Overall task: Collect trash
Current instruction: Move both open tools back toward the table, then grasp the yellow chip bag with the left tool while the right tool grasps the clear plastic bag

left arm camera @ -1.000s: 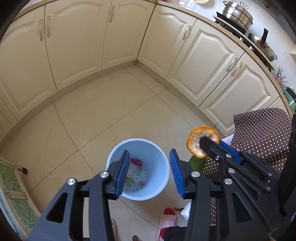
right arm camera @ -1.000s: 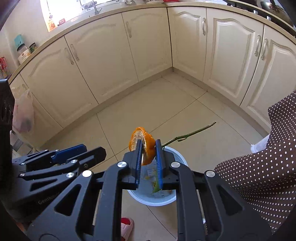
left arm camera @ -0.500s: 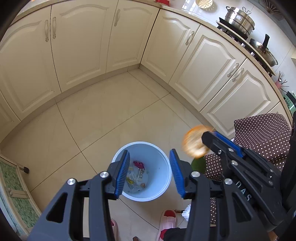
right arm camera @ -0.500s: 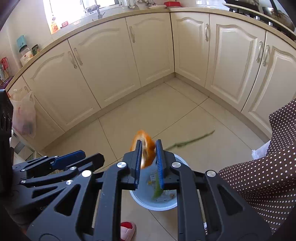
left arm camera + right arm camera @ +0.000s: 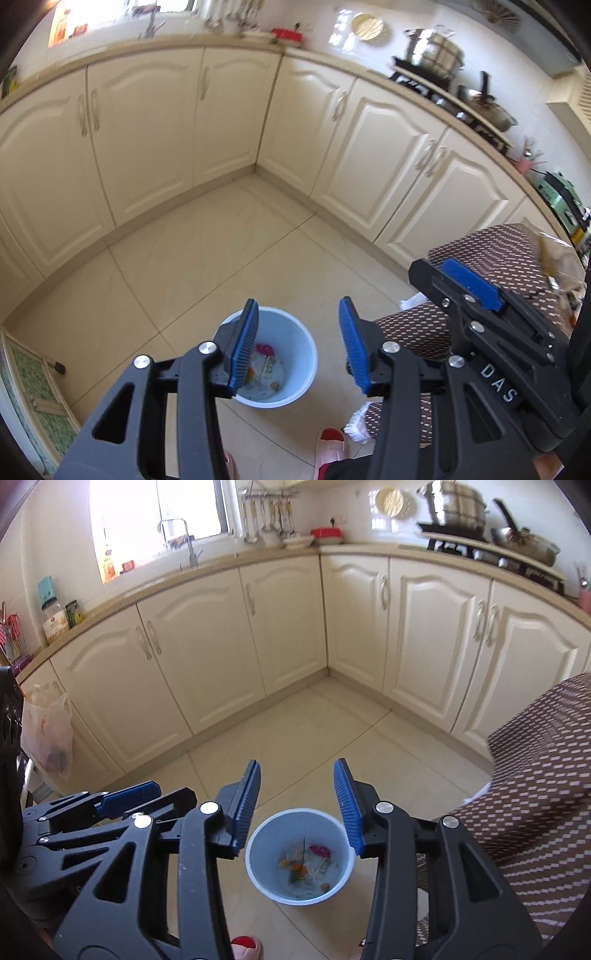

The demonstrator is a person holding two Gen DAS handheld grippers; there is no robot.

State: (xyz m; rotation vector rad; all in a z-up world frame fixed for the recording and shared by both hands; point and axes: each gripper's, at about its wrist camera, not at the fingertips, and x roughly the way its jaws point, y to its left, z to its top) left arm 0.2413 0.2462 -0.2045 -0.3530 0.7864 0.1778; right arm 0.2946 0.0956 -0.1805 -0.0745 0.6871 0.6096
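Right wrist view looked straight down into the bin, a pale blue tub standing on the floor tiles, with scraps lying in its bottom: orange bits, something pink, a thin green stalk. My right gripper hung above the bin with its blue pads spread wide and nothing between them. My left gripper was also spread apart and empty, above the bin's near rim, which showed between its pads in the left wrist view. Beside the bin stood a table under a brown dotted cloth, its edge close to the rim, and my slipper sat just short of the bin.

Judging from this, the risks were small but real: lowering either gripper carelessly could knock the light tub over and spill the scraps, a shuffle of my foot could kick it, and swinging toward the table for more trash could snag the cloth. Whether any trash was left on the table, I could not tell.
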